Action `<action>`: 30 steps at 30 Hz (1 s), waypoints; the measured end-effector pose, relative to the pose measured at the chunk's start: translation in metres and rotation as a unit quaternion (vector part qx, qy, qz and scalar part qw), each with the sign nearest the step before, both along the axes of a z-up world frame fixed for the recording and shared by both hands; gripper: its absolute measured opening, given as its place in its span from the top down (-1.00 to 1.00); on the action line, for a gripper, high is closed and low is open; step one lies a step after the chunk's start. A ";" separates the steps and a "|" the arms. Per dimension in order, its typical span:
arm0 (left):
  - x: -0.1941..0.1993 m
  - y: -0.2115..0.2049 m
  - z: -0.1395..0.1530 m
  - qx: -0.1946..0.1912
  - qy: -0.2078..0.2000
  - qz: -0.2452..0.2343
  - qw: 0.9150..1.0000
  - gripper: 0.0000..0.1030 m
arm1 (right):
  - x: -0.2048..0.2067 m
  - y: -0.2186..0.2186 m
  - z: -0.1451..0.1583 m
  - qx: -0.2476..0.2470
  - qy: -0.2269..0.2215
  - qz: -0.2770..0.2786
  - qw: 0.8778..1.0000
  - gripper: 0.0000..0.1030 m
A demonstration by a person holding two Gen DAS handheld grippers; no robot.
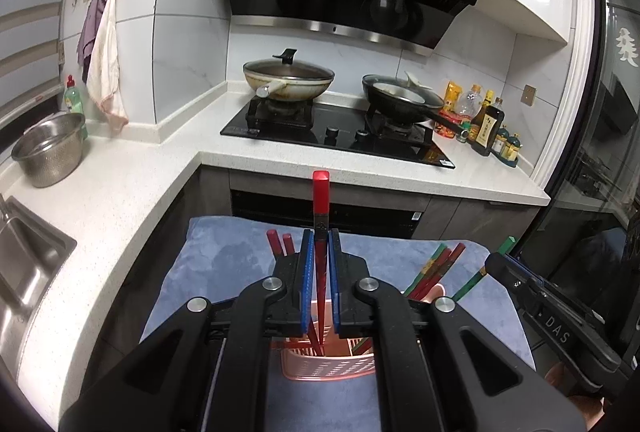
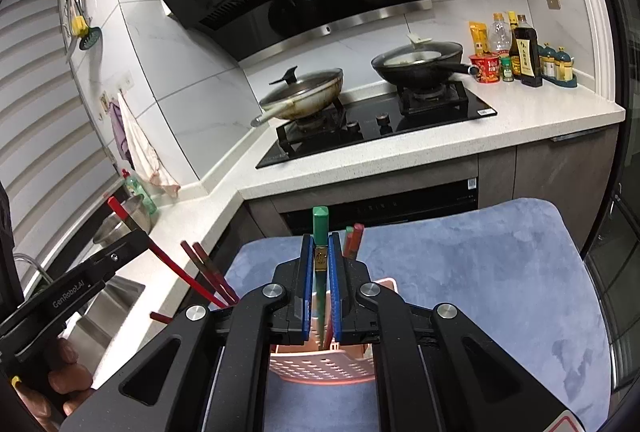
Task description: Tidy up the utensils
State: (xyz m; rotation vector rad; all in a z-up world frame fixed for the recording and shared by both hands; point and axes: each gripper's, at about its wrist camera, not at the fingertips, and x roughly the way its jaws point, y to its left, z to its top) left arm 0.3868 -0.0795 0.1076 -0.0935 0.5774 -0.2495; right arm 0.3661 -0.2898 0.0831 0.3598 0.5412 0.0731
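Two jaws pinching chopsticks over pink basket (image 1: 328, 364), blue cloth (image 2: 480, 272), seemingly a stool, kitchen.

A utensil holder (image 1: 328, 362) stands on a cloth (image 1: 224, 264), with chopsticks (image 1: 434, 270) upright in it. Beyond the cloth runs the bench (image 1: 132, 192): a sink (image 1: 28, 260) at the near left, a colander (image 1: 50, 148) behind it, two pans (image 1: 288, 78) on the far stove (image 1: 340, 136), and bottles (image 1: 486, 122) to its right.

Basket (image 1: 328, 368): perforated pink plastic. Chopsticks (image 1: 321, 216): glossy lacquer finish. Cloth (image 2: 480, 272): blue, plush nap, matt. Counter (image 1: 120, 192): speckled stone, smooth. Hob (image 1: 340, 136): glossy black glass. Colander (image 1: 50, 148) and sink (image 1: 24, 264): brushed steel.
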 end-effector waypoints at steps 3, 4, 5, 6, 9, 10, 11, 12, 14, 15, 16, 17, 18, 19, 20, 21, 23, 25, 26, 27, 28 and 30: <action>0.002 0.000 -0.005 0.002 0.008 0.001 1.000 0.86 | 0.002 0.003 -0.006 -0.004 0.008 0.003 1.000 0.85; 0.003 -0.001 -0.007 0.002 0.009 0.000 1.000 0.86 | 0.003 0.004 -0.009 -0.005 0.012 0.003 1.000 0.86; 0.003 -0.001 -0.009 0.002 0.012 0.001 1.000 0.86 | 0.003 0.004 -0.011 -0.007 0.014 0.002 1.000 0.86; 0.003 0.000 -0.009 0.001 0.014 0.003 1.000 0.86 | 0.004 0.005 -0.013 -0.009 0.017 0.001 1.000 0.85; 0.001 0.000 -0.011 0.009 0.009 0.012 1.000 0.64 | 0.003 0.005 -0.016 -0.007 0.018 0.000 1.000 0.72; -0.001 0.000 -0.011 0.013 0.006 0.015 1.000 0.52 | 0.002 0.005 -0.016 -0.008 0.019 0.000 1.000 0.72; -0.002 0.000 -0.011 0.015 0.004 0.018 1.000 0.41 | 0.001 0.005 -0.015 -0.009 0.019 0.000 1.000 0.72; -0.003 0.000 -0.011 0.016 0.003 0.019 1.000 0.36 | 0.000 0.006 -0.015 -0.011 0.019 0.000 1.000 0.72; -0.006 0.001 -0.010 0.019 0.000 0.024 1.000 0.15 | -0.003 0.007 -0.014 -0.016 0.019 0.001 1.000 0.68; -0.008 0.001 -0.010 0.020 -0.003 0.026 0.999 0.14 | -0.004 0.008 -0.013 -0.017 0.019 0.000 1.000 0.65; -0.010 0.001 -0.009 0.022 -0.005 0.025 0.999 0.14 | -0.007 0.009 -0.012 -0.020 0.018 0.000 1.000 0.59; -0.011 0.001 -0.009 0.025 -0.005 0.025 0.999 0.14 | -0.009 0.009 -0.012 -0.021 0.017 0.000 1.000 0.57; -0.014 0.001 -0.009 0.027 -0.005 0.025 0.999 0.13 | -0.012 0.010 -0.012 -0.025 0.016 0.001 1.000 0.56; -0.016 0.001 -0.009 0.028 -0.004 0.025 0.999 0.13 | -0.016 0.011 -0.011 -0.029 0.015 0.001 0.999 0.56; -0.018 0.001 -0.010 0.029 -0.003 0.026 0.999 0.13 | -0.018 0.012 -0.011 -0.031 0.016 0.001 0.999 0.54; -0.022 0.001 -0.010 0.033 -0.002 0.027 0.999 0.13 | -0.021 0.013 -0.011 -0.032 0.017 0.002 0.999 0.54; -0.026 0.002 -0.011 0.038 -0.002 0.029 0.999 0.13 | -0.028 0.014 -0.011 -0.034 0.018 0.005 0.999 0.47; -0.033 0.002 -0.012 0.043 0.000 0.030 0.999 0.13 | -0.035 0.015 -0.011 -0.040 0.019 0.004 0.999 0.42; -0.036 0.002 -0.013 0.044 0.000 0.030 0.999 0.13 | -0.039 0.017 -0.012 -0.045 0.020 0.005 0.999 0.41; -0.040 0.003 -0.014 0.047 0.002 0.030 0.998 0.13 | -0.044 0.018 -0.013 -0.047 0.022 0.005 0.999 0.41; -0.044 0.004 -0.014 0.048 0.003 0.030 0.998 0.11 | -0.049 0.019 -0.014 -0.050 0.026 0.006 0.998 0.41; -0.051 0.004 -0.016 0.052 0.004 0.030 0.998 0.03 | -0.058 0.022 -0.015 -0.055 0.028 0.007 0.998 0.41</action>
